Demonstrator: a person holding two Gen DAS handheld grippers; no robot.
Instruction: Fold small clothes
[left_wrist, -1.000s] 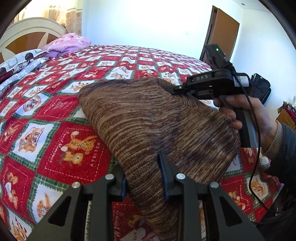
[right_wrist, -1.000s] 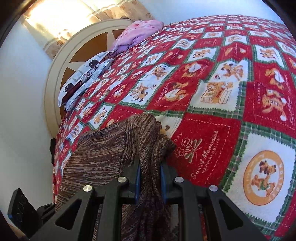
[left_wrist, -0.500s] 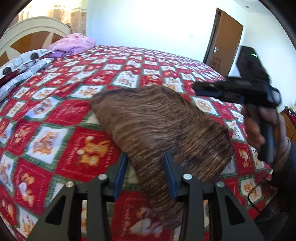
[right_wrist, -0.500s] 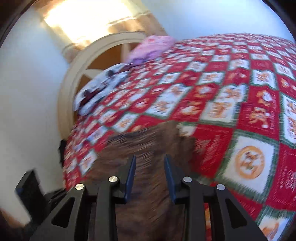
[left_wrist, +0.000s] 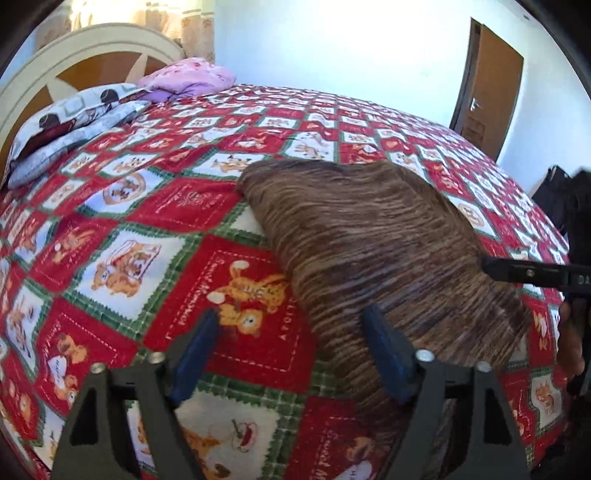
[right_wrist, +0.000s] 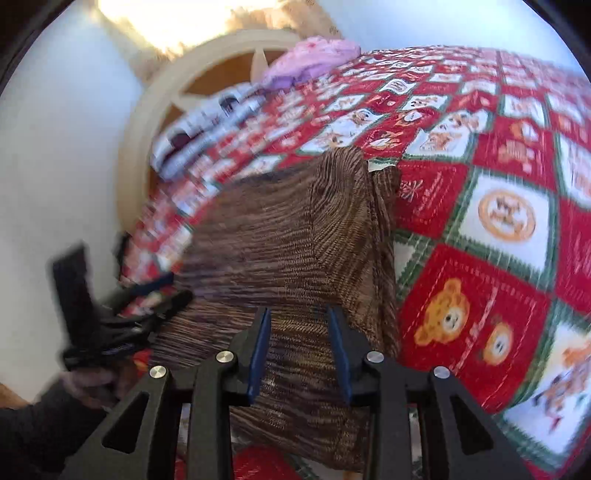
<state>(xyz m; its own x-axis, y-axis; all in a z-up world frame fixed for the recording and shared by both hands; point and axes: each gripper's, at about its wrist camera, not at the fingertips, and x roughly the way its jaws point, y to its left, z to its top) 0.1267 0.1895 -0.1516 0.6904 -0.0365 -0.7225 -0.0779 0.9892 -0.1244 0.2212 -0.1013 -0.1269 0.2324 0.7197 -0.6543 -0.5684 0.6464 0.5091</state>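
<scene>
A brown striped knit garment (left_wrist: 369, 240) lies folded on the red patchwork bedspread (left_wrist: 129, 266). My left gripper (left_wrist: 290, 314) hovers at its near left edge. Its jaws are opening wide, and only the garment's edge lies between them, untouched by the blue pads. The right fingertip (left_wrist: 373, 321) stands over the knit. In the right wrist view my right gripper (right_wrist: 298, 312) is open just above the garment (right_wrist: 288, 240), its pads apart and not pressing. The right gripper (left_wrist: 535, 275) also shows at the garment's right side, and the left gripper (right_wrist: 147, 295) appears blurred at its left.
Patterned pillows (left_wrist: 74, 125) and a pink one (left_wrist: 188, 77) lie by the cream headboard (left_wrist: 92, 48) at the back left. A brown door (left_wrist: 487, 92) and a black bag (left_wrist: 554, 195) stand to the right. The bed's near edge runs just below the grippers.
Both grippers let go of the garment and drew back from it. The left jaws spread much wider. The garment has settled flat on the bedspread.
</scene>
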